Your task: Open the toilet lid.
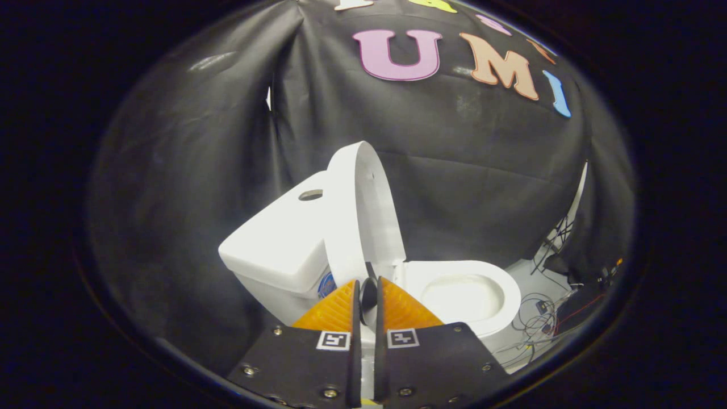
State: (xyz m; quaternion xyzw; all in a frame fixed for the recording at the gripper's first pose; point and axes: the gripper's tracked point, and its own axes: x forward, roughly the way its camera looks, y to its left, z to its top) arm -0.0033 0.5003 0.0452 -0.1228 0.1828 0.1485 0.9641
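1. While the lid [363,216] was looked at first, it was seen raised up on its edge, tipped back toward the tank [278,244] of the white toilet [488,335].
2. The lid's lower end was found just ahead of the fingertips, and its top end was seen high above the tank.
3. The seat [463,272] was seen lying flat on the bowl, beyond the fingers and a little to one side of them.
4. A round hole [463,296] was seen in the middle of the seat.
5. A small round button [310,195] was seen on top of the tank, close behind the lid.
6. A blue round sticker [326,285] was seen on the tank's side, partly hidden by one finger.
7. The gripper [366,289] was seen low and near, pointed at the bottom part of the lid.
8. Its two fingers [335,309] were seen drawn close together with only a thin slit left between them.
9. Nothing was seen squeezed between them, so the tongs were clenched on nothing.
10. A dark cloth wall [483,187] was seen hung behind the toilet.
11. A tangle of thin wires [537,321] was seen on the pale floor [522,272] beside the bowl.
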